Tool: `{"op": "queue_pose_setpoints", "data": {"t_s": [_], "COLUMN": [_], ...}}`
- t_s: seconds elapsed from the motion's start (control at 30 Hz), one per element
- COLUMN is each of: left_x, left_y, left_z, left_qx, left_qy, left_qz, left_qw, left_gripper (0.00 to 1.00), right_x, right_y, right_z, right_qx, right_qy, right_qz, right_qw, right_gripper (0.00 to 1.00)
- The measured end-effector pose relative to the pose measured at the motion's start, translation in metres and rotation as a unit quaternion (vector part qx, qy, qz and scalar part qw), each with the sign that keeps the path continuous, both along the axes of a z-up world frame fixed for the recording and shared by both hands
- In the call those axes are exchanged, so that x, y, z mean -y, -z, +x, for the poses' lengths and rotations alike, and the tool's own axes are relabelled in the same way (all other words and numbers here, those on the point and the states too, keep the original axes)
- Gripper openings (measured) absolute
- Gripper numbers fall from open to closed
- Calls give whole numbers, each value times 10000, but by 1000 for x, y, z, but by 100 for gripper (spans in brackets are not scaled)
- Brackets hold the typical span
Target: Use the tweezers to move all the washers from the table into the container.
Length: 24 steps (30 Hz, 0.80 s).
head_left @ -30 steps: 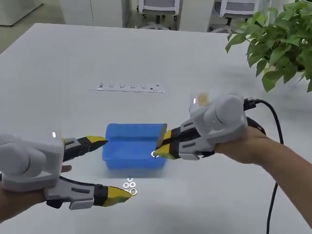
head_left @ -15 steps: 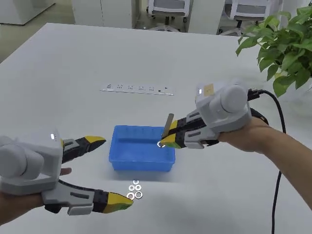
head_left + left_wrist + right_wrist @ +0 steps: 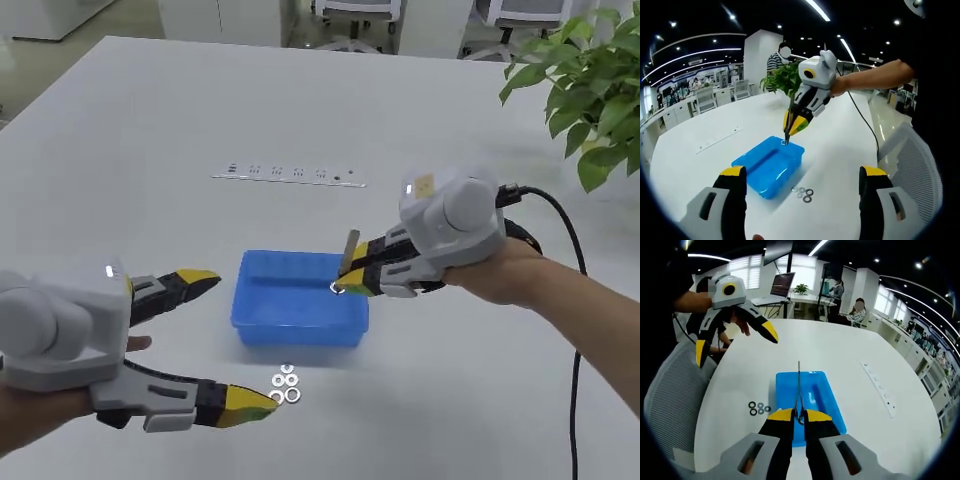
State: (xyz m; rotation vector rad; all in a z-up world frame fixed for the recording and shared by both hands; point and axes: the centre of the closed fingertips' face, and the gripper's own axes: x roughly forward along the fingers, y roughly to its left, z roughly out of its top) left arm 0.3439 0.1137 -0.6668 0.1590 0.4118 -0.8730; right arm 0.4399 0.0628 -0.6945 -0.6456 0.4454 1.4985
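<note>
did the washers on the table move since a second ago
No. The washers lie in the same small cluster just off the front wall of the blue container; only the camera shifted.

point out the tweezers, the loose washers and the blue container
tweezers (image 3: 799, 385): right gripper view, middle of the shaft.
washers (image 3: 287, 384): head view, middle of the small cluster.
blue container (image 3: 300, 333): head view, its front wall.

Lower left of head view: white, yellow-tipped left gripper (image 3: 243, 340), jaws spread wide. Centre right: matching right gripper (image 3: 343, 287), pinched on thin metal tweezers (image 3: 349, 250).
</note>
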Motion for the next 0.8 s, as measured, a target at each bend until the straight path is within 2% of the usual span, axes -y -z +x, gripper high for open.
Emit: {"op": "queue_pose_setpoints", "data": {"t_s": [0.17,0.67,0.8], "left_x": [-1,-6,-7], "left_y": [0,3,3], "left_z": [4,17,22], "left_qx": [-12,-74,-52], "left_qy": [0,-63,-93], "left_qz": [-15,0,-43], "left_qw": [10000,10000,9999], "left_gripper": [99,99,95], "right_x": [-1,-12,-15], "right_y": [10,43,51], "right_z": [6,9,11], "right_qx": [-77,-277,-311], "right_qy": [-13,-38,-18], "right_qz": [17,-64,-103], "right_qw": [10000,9996,9995], "right_gripper": [8,8,9]}}
